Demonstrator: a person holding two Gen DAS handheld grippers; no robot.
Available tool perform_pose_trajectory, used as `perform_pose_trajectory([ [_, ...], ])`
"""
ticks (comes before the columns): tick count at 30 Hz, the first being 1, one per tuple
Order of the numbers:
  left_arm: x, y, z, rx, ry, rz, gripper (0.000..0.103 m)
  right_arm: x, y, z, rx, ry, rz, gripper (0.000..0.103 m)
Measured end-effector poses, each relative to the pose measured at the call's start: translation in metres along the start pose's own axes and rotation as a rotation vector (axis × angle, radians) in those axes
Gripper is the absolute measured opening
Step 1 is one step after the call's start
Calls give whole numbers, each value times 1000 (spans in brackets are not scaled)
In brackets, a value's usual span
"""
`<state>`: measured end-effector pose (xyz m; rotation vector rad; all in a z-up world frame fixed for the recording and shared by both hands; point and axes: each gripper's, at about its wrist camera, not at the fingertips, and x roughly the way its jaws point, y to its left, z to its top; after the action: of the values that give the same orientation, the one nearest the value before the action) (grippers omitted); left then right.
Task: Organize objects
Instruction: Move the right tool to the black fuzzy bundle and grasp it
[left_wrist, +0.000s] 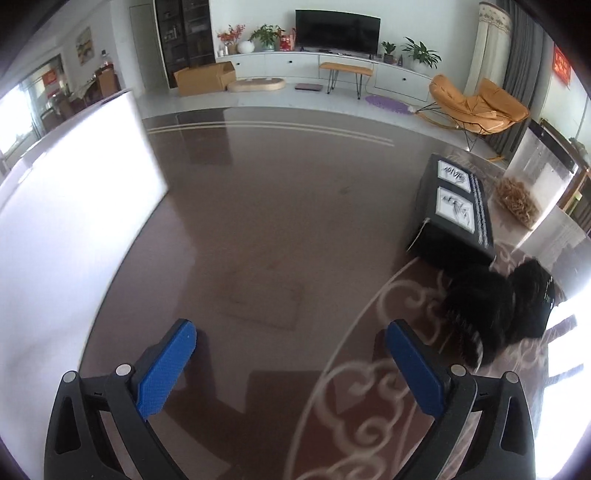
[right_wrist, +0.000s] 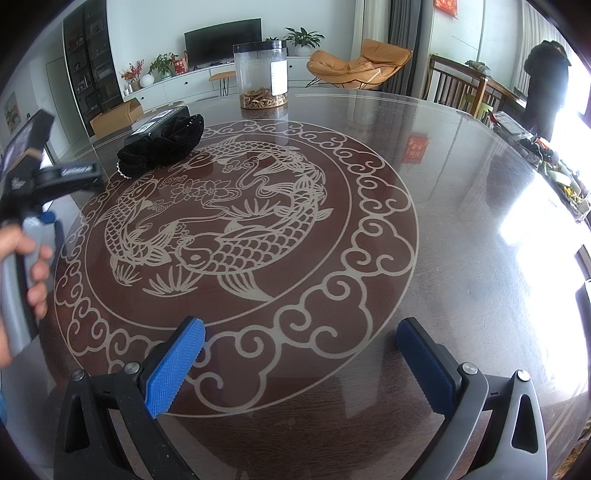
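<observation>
A black box (left_wrist: 456, 214) with white picture labels lies on the round glass-topped table (left_wrist: 258, 206). A black fuzzy scrunchie (left_wrist: 491, 317) lies just in front of it, touching it. A clear plastic jar (left_wrist: 532, 181) with dried brown pieces stands behind the box. My left gripper (left_wrist: 291, 354) is open and empty, low over the table, left of the scrunchie. In the right wrist view the box (right_wrist: 162, 120), scrunchie (right_wrist: 162, 147) and jar (right_wrist: 263, 75) sit at the far left of the table. My right gripper (right_wrist: 301, 350) is open and empty near the table's front edge.
The table carries a fish and cloud pattern (right_wrist: 221, 221). A bright white panel (left_wrist: 70, 206) stands left of my left gripper. The hand holding the left gripper (right_wrist: 33, 206) shows at the left edge. Wooden chairs (right_wrist: 461, 92) and a cluttered ledge (right_wrist: 554, 166) lie behind the table.
</observation>
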<state>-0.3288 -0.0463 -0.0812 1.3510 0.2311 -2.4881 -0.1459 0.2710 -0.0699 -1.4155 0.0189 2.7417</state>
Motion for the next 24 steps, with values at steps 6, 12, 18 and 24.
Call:
perform_pose_trajectory([
  [6, 3, -52, 1, 91, -16, -58, 103, 0, 0, 0, 0, 0, 0, 103],
  [12, -31, -110, -43, 435, -46, -188, 103, 0, 0, 0, 0, 0, 0, 103],
  [18, -31, -65, -42, 417, -37, -141, 103, 0, 0, 0, 1, 0, 0, 103],
  [24, -19, -12, -24, 346, -33, -110, 103, 0, 0, 0, 1, 0, 0, 103],
])
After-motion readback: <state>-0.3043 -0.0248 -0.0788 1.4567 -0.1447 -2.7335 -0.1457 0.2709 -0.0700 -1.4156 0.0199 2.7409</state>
